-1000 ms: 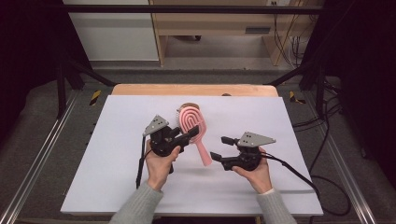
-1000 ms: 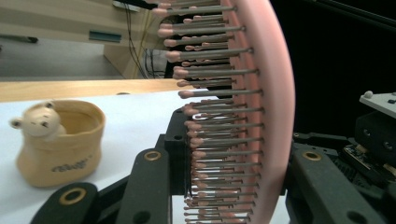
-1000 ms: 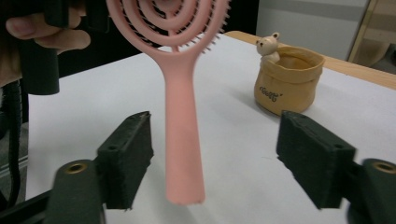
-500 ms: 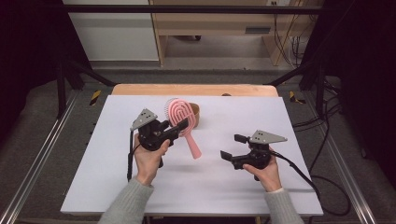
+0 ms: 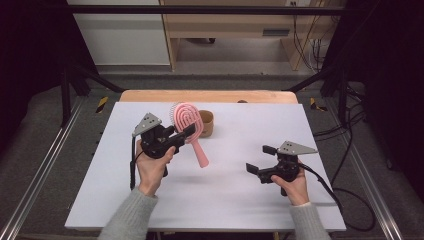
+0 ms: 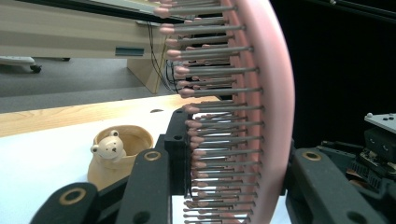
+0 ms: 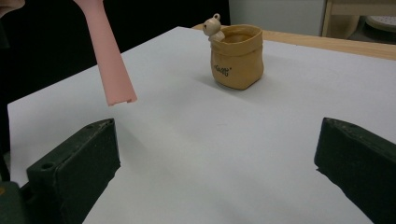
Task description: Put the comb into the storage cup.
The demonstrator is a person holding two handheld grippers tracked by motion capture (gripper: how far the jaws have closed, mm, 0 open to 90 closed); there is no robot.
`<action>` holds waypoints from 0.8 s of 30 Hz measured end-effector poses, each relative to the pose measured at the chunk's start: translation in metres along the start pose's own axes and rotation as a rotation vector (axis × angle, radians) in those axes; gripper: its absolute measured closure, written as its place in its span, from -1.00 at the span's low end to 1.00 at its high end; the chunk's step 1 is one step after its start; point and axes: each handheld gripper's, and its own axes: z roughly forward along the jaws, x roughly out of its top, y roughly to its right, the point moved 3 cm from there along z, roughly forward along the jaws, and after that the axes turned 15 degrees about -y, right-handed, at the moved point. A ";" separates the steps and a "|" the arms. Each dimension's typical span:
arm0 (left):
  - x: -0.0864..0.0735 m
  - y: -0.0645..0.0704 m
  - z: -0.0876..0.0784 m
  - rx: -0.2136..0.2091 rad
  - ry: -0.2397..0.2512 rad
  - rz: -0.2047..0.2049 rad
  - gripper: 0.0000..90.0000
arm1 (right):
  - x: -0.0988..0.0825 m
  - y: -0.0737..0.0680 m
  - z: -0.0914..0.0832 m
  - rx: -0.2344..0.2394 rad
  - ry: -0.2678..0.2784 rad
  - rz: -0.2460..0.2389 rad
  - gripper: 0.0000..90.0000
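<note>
Meanwhile, the left gripper clamps the pink hairbrush by its head, aloft beside the bear-trimmed pot, as the right gripper, its jaws just opened, stands wide and empty, likely ahead of potting it handle-first.

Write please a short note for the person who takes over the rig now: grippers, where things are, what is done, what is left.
Left gripper: shut on the brush, clamped at its head, bristles toward one jaw in the left gripper view. It holds the brush lifted above the table, handle hanging down toward the person.
Right gripper: open, nothing between the jaws, which have just been opening; it is over the table, right of the brush.
Cup: tan, with a small bear on the rim, upright at the back of the table, just behind the brush.
Done: brush is picked up, in the left gripper alone.
Left: probably to put the brush into the cup; not yet done.
</note>
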 end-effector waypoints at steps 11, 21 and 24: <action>0.008 -0.005 -0.010 0.018 0.001 0.013 0.39 | -0.016 0.016 -0.012 -0.003 0.006 -0.009 -0.98; 0.018 -0.007 -0.015 0.038 -0.004 0.031 0.39 | -0.026 0.027 -0.018 -0.038 0.000 0.007 -0.99; 0.021 -0.007 -0.016 0.041 -0.004 0.039 0.39 | -0.028 0.030 -0.020 -0.045 0.002 0.008 -0.99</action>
